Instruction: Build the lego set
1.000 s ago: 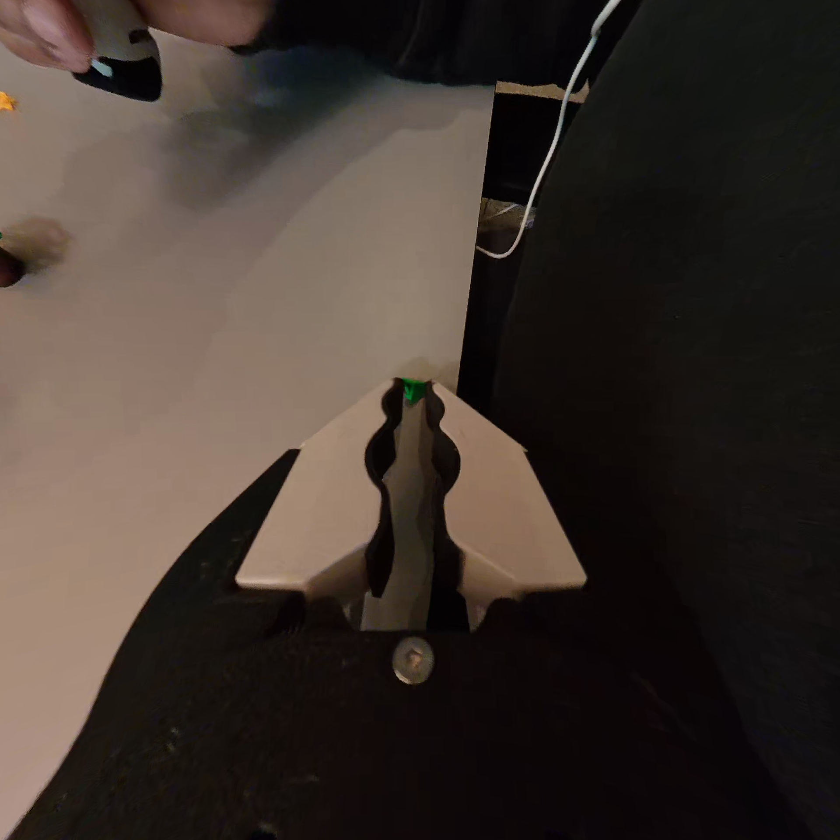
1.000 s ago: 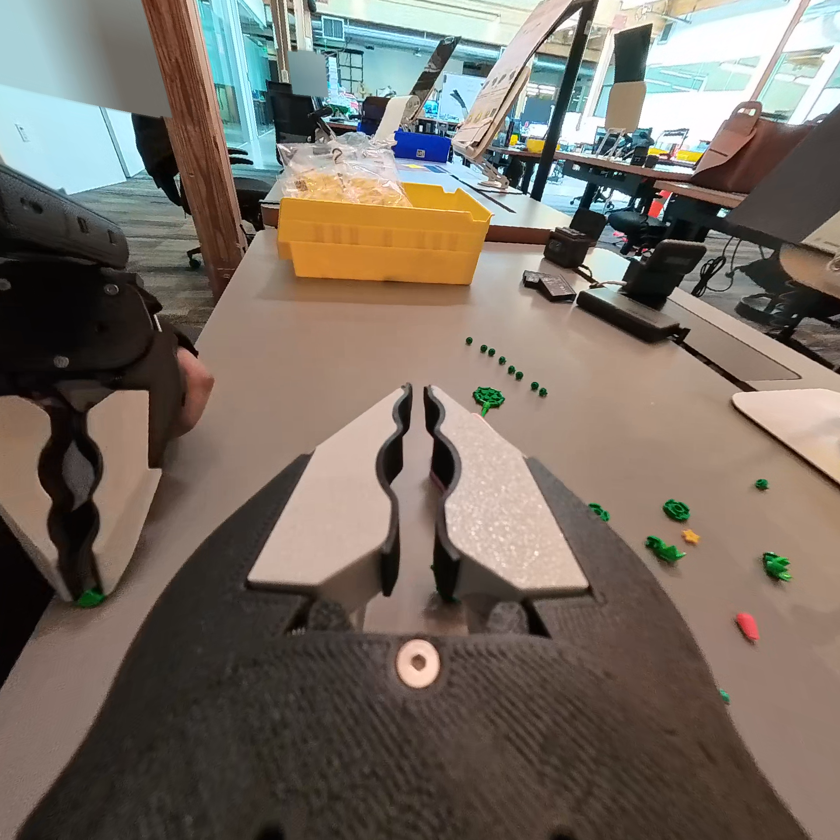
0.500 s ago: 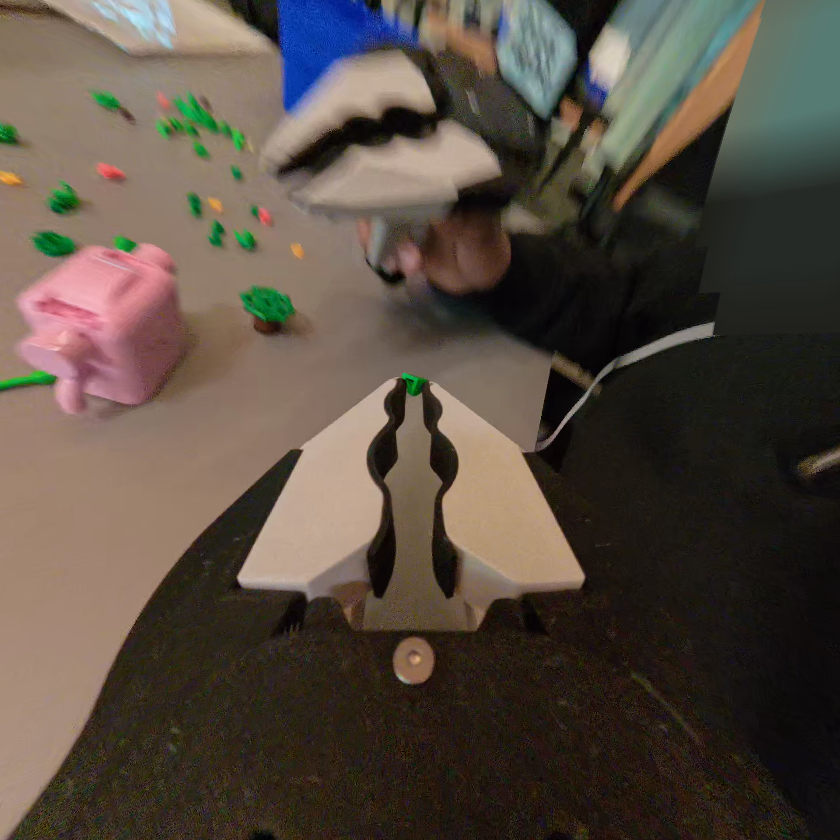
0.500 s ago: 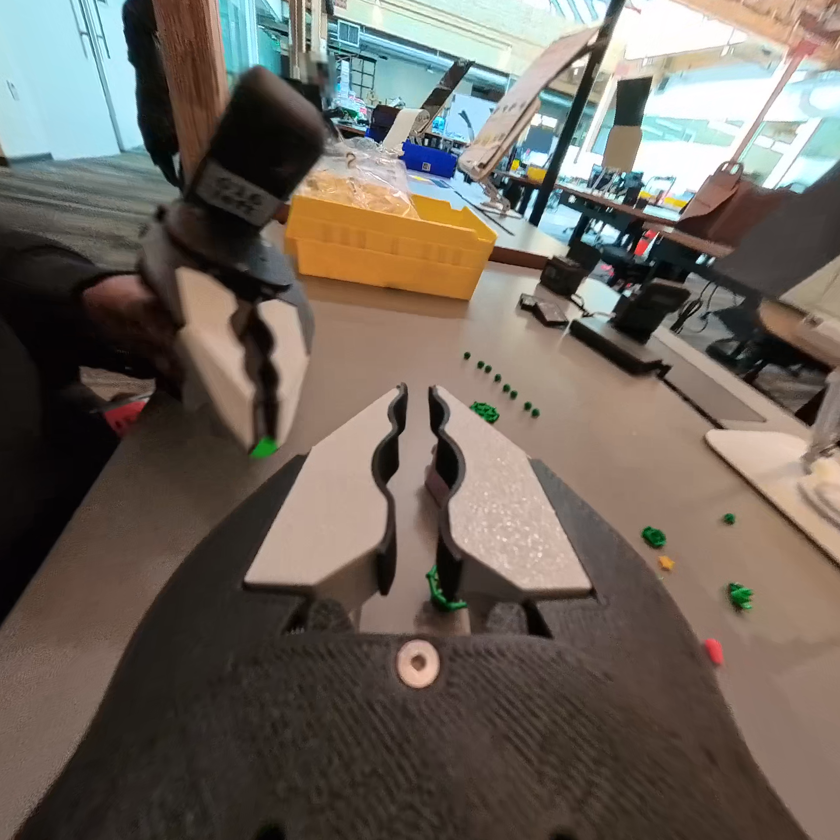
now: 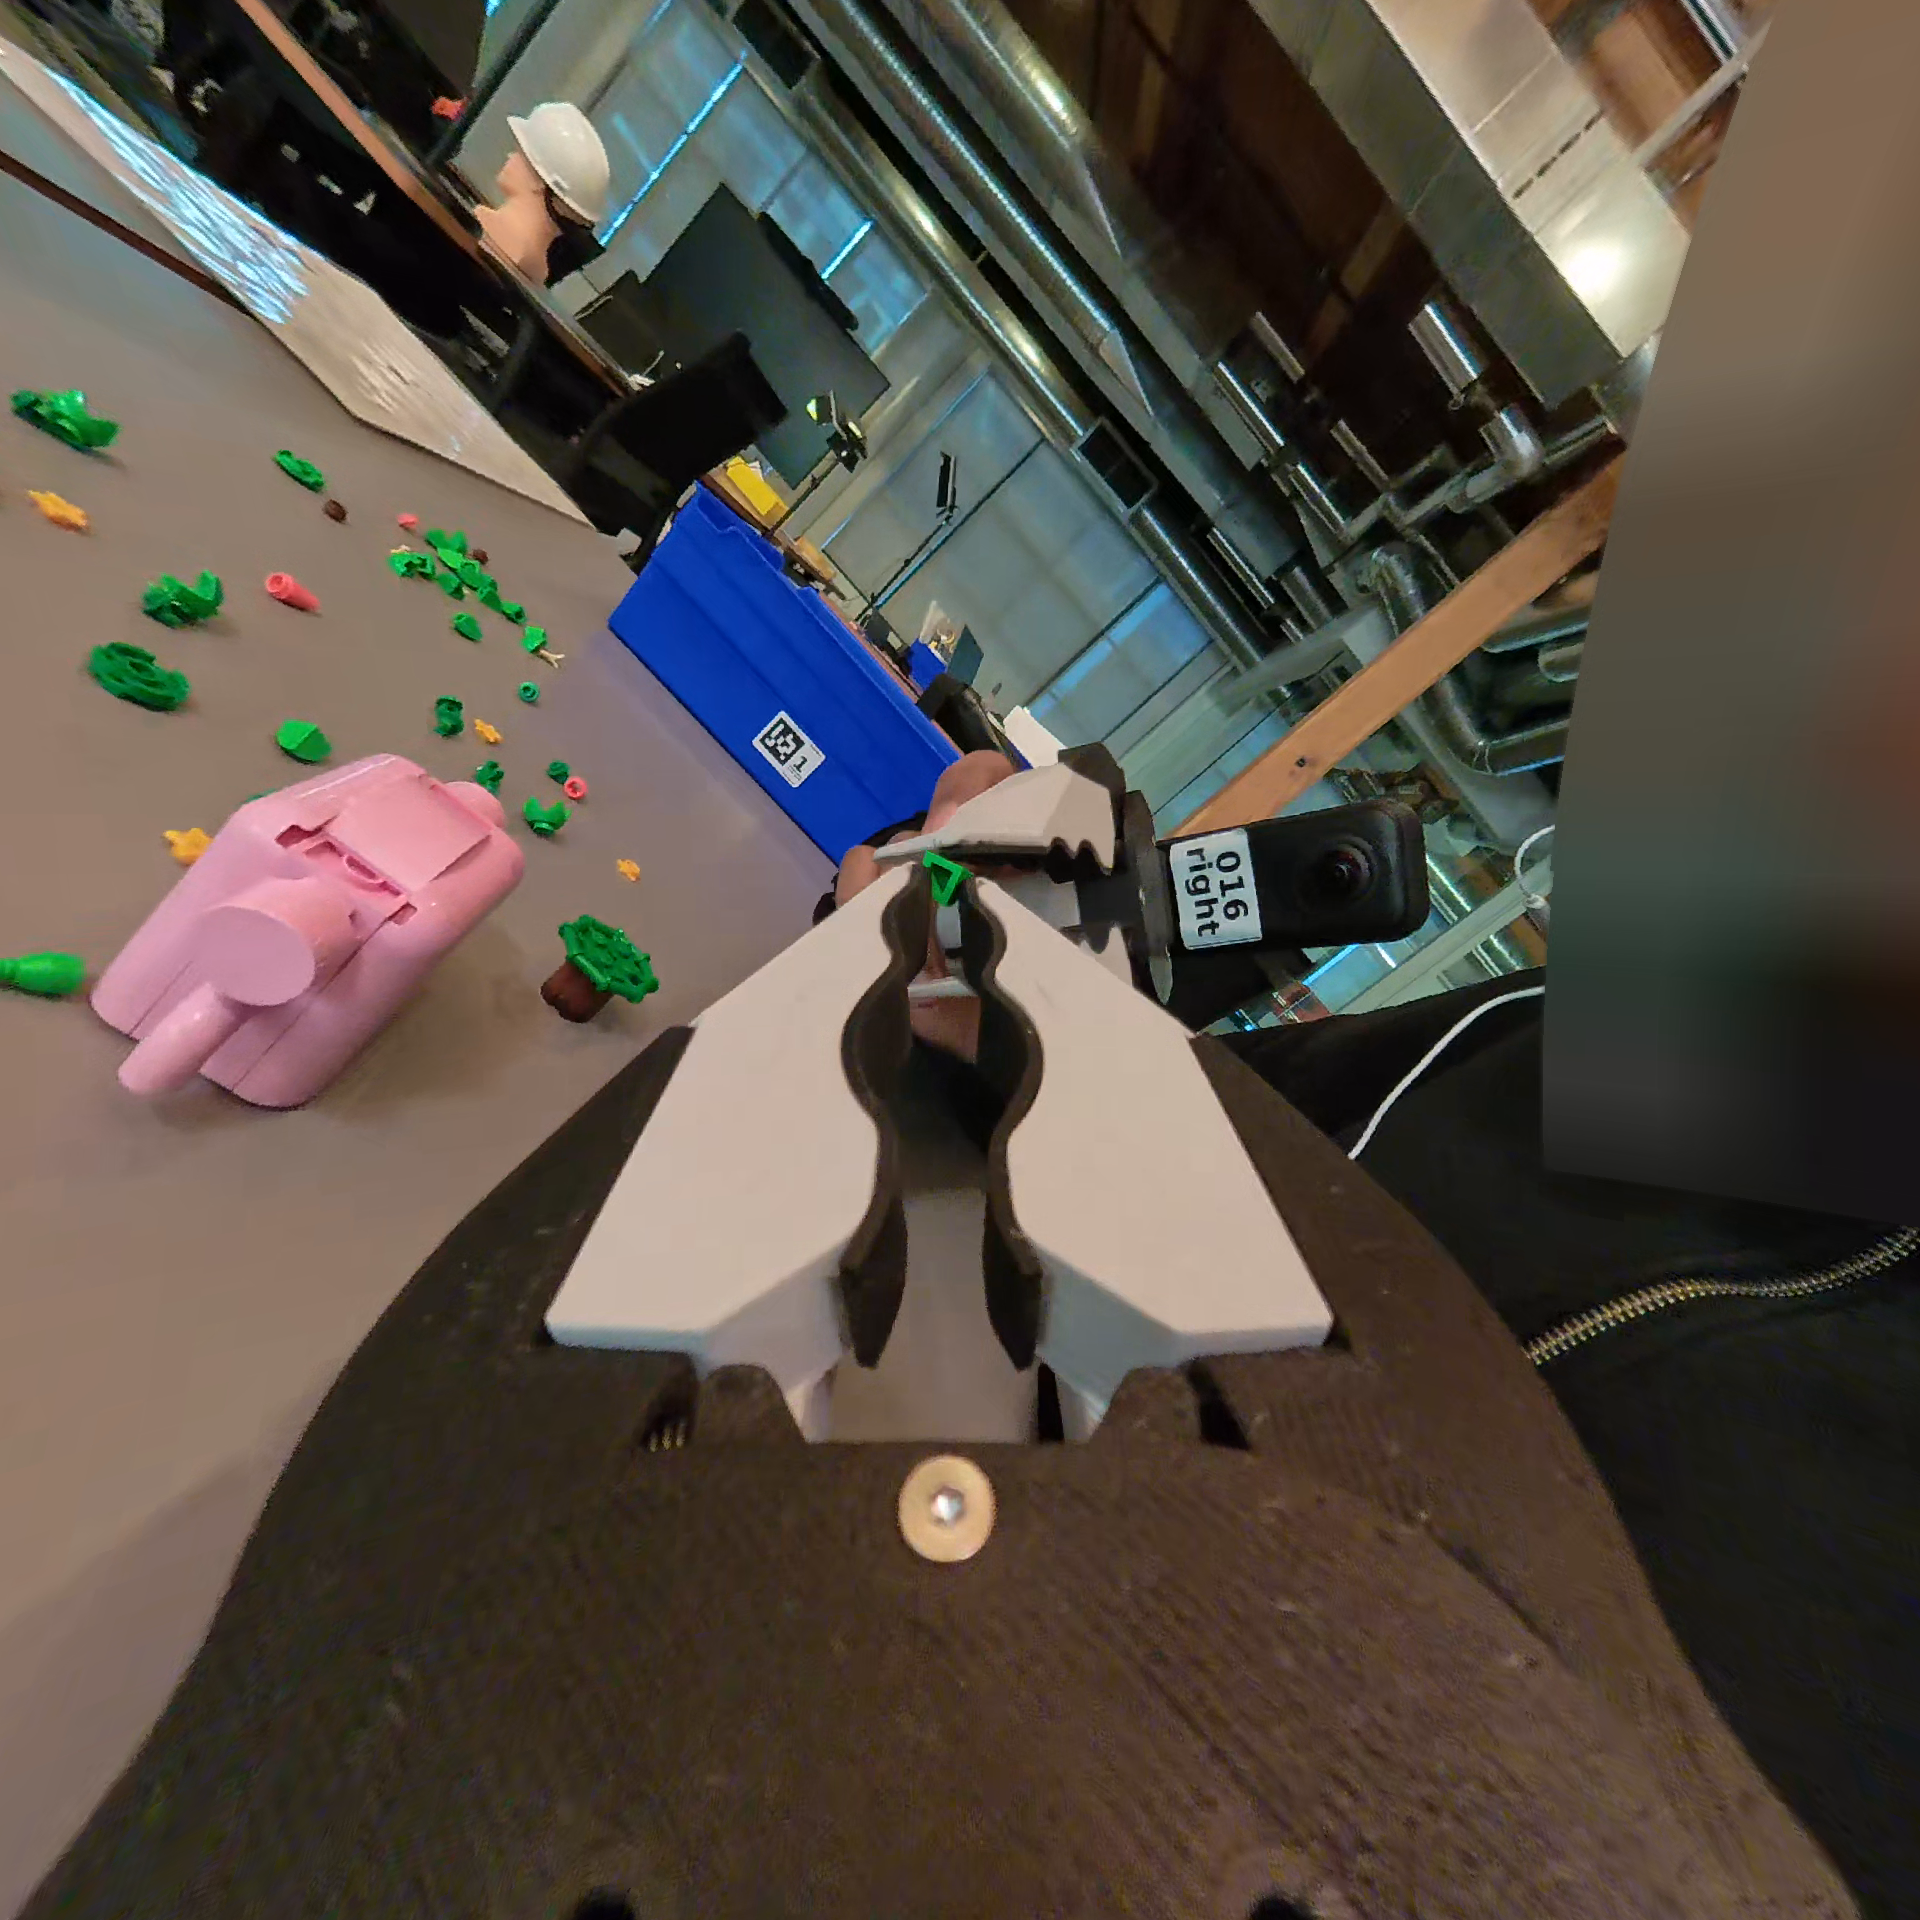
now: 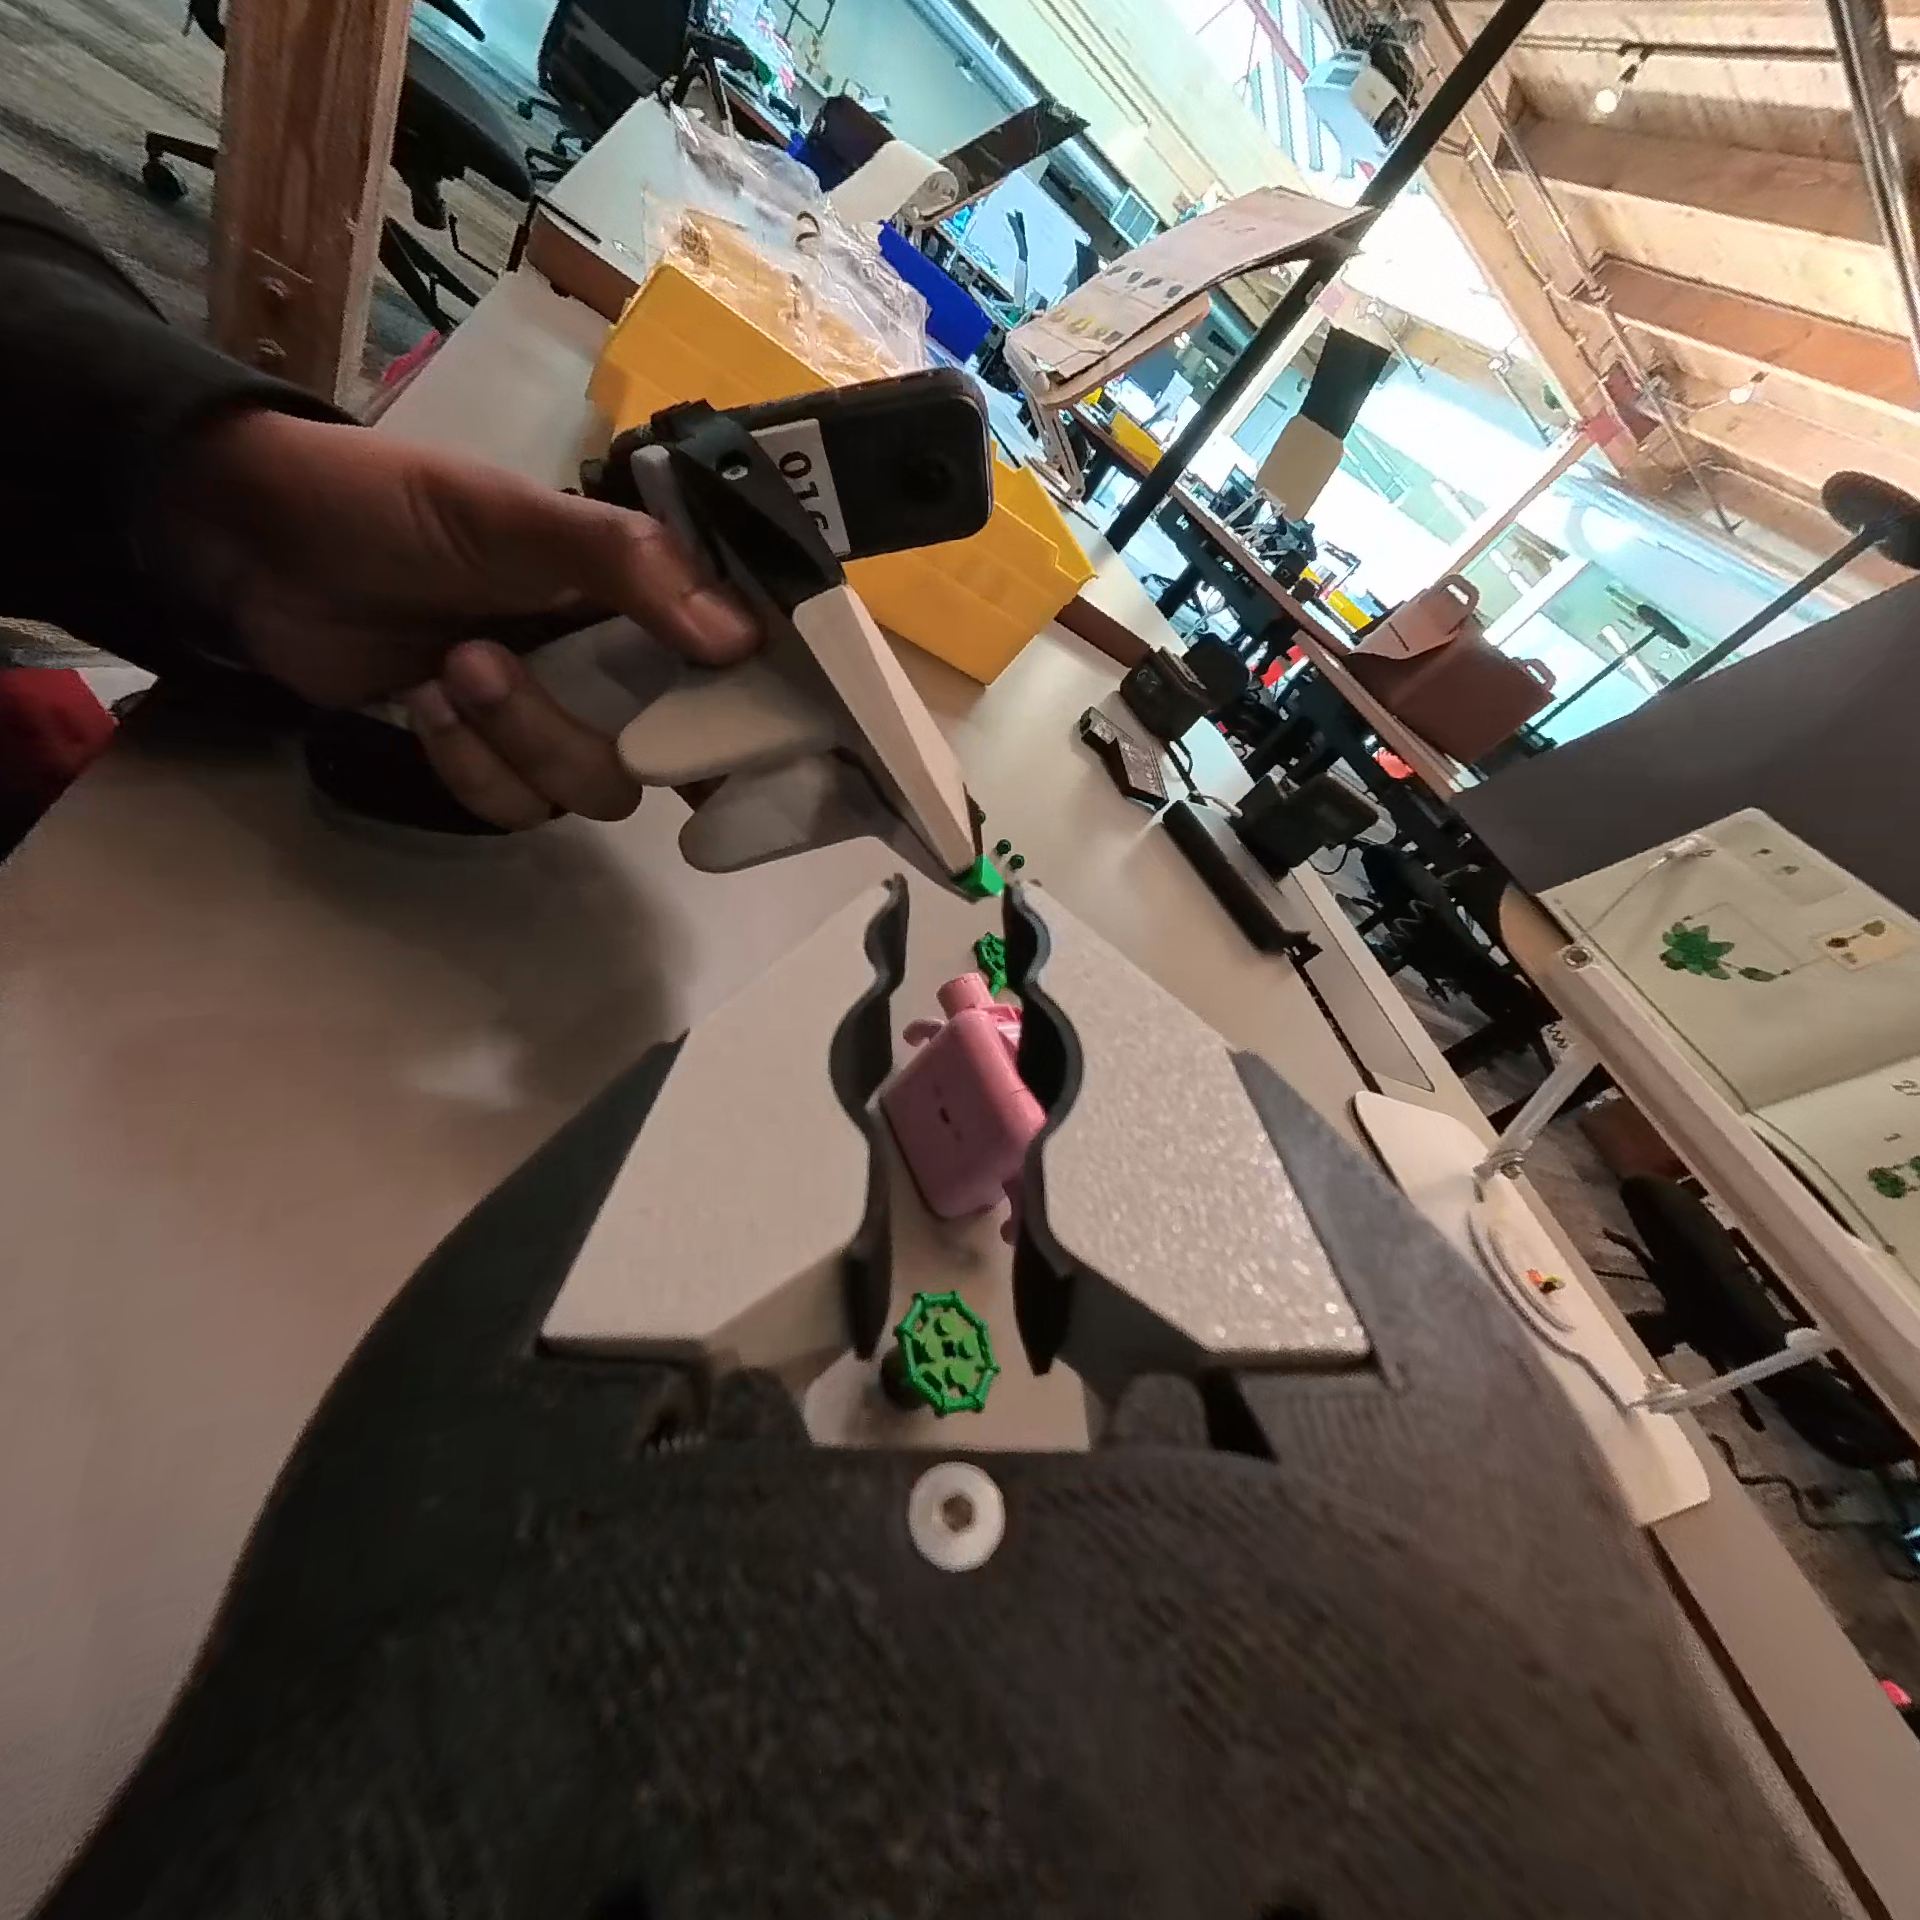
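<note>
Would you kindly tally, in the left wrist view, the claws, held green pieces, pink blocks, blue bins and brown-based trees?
claws: 2, the left claw and the right claw
green piece held in the left claw: 1
pink block: 1
blue bin: 1
brown-based tree: 1
Total: 6

Yellow bin [image 6: 966, 582] sits on the far end of the grey table [image 6: 260, 1039], clear plastic bag [image 6: 790, 239] in it, maybe hardware. Blue bin [image 5: 769, 707] past the table edge, brown bag [image 6: 1455, 665] beyond the yellow bin.
</note>
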Action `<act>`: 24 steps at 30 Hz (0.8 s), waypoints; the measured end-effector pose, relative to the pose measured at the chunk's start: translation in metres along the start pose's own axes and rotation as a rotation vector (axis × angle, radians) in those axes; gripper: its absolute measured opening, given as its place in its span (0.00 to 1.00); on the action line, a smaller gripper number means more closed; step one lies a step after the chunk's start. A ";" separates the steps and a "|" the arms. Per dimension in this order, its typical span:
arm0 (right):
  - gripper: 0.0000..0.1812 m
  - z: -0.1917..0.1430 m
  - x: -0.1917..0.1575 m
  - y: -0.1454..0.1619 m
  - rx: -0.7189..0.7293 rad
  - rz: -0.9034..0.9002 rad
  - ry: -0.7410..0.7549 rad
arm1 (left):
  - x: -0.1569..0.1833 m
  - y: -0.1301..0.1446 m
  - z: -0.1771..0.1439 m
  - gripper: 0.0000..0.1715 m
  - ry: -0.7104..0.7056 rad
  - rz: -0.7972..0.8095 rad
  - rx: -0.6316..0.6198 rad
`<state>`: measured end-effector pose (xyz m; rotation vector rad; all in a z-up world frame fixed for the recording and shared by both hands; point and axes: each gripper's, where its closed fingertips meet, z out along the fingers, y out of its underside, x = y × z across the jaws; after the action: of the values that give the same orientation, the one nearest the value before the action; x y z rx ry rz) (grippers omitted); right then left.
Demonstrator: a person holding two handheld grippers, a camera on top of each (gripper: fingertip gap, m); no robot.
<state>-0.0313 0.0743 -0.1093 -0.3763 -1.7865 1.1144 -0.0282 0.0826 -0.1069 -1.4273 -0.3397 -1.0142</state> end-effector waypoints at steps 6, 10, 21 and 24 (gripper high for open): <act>0.05 -0.001 0.001 0.000 0.004 0.014 -0.008 | -0.001 0.004 0.003 0.00 0.005 0.001 -0.020; 0.04 0.000 0.000 0.001 0.005 0.034 -0.021 | -0.002 0.006 0.004 0.01 -0.004 0.028 -0.032; 0.03 -0.002 -0.002 -0.003 0.038 0.069 -0.043 | 0.003 0.005 0.002 0.00 0.109 -0.072 -0.012; 0.05 -0.001 0.001 -0.001 0.031 0.084 -0.029 | 0.005 0.003 0.001 0.00 0.148 -0.111 0.018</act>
<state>-0.0304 0.0745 -0.1077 -0.4216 -1.7912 1.2102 -0.0228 0.0812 -0.1043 -1.3204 -0.3216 -1.1978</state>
